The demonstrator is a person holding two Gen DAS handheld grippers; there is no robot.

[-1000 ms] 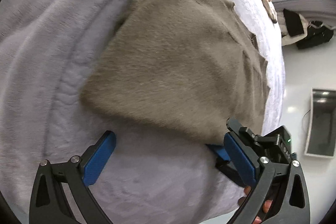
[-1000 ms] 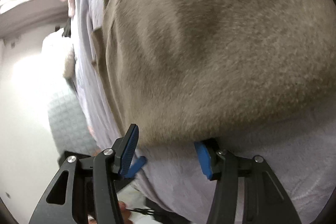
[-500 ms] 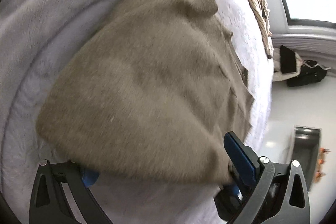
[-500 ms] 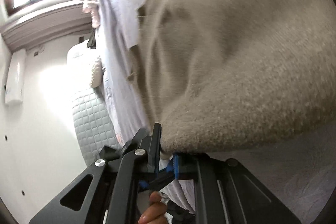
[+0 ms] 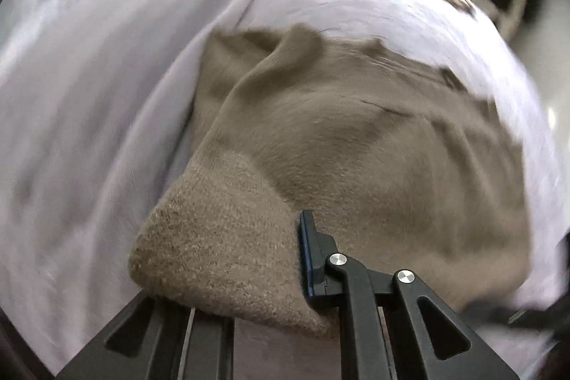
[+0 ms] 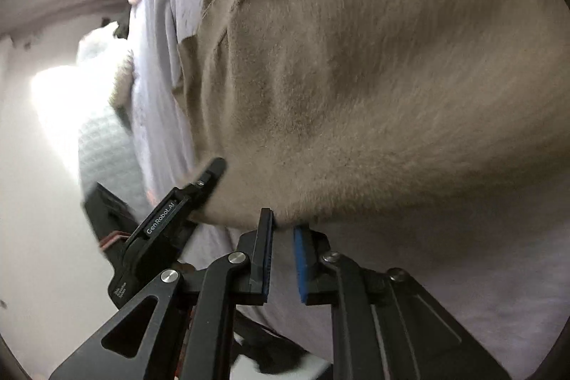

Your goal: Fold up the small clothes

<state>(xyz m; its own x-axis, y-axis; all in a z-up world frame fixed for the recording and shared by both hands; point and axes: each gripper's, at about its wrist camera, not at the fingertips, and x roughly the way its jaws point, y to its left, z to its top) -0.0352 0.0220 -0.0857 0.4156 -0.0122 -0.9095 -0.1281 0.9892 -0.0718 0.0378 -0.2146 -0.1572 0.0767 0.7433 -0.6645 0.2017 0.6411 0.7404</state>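
now left gripper [image 5: 281, 259] clamps beige sweater [image 5: 374, 145].

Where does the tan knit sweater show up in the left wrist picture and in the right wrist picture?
Left wrist: the tan sweater fills the centre and lower right, its near corner clamped in the left gripper.
Right wrist: it fills the upper right, its lower hem reaching the right gripper.
Shared landmark: the lavender blanket under the sweater, in the right wrist view at lower right.
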